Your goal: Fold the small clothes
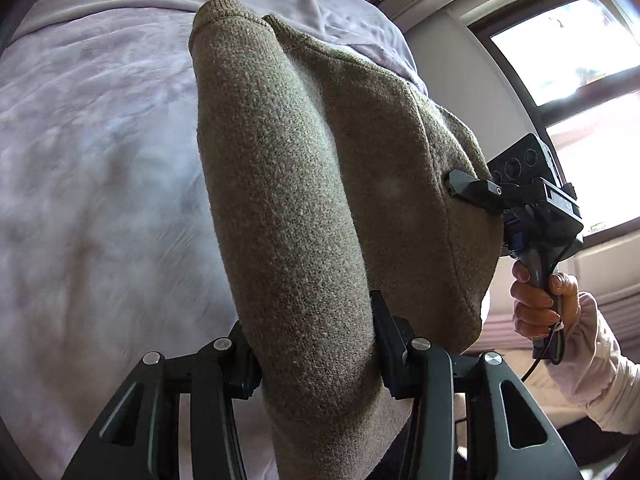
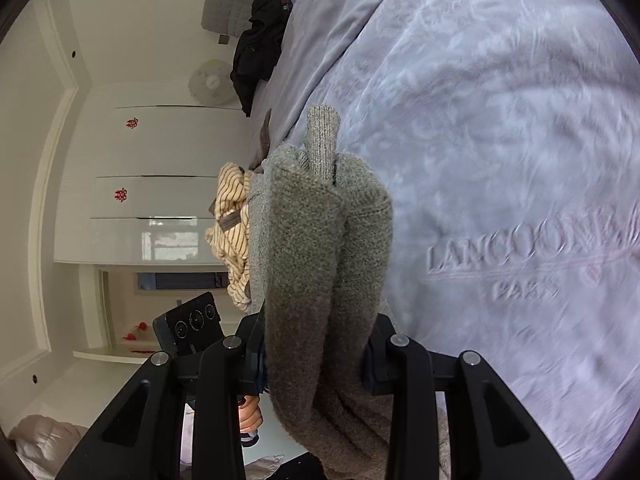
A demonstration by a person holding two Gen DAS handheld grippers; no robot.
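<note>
While lifted over the lilac blanket (image 1: 100, 160), the grey-green knit sweater (image 1: 304, 200) hangs bunched mid-frame. Left gripper (image 1: 316, 356) clenches one fold. Right gripper (image 2: 316, 360) clamps another.

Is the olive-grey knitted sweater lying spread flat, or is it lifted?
Lifted: the olive-grey knitted sweater hangs bunched from the left gripper and right gripper, above the lilac blanket.

Left hand-held gripper (image 1: 316, 364): matte black, angular linkage arms with triangular cut-outs, round silver pivot screws at each joint, blue insert behind one finger. Right hand-held gripper (image 2: 314, 364): same black frame, same silver screws. Seen from the left wrist view, black camera block on top with three round lenses, grey pistol grip, blue part beneath, thin black cable trailing down. Pale pink, wrinkled sleeve (image 1: 600, 372) reaching the wrist.
</note>
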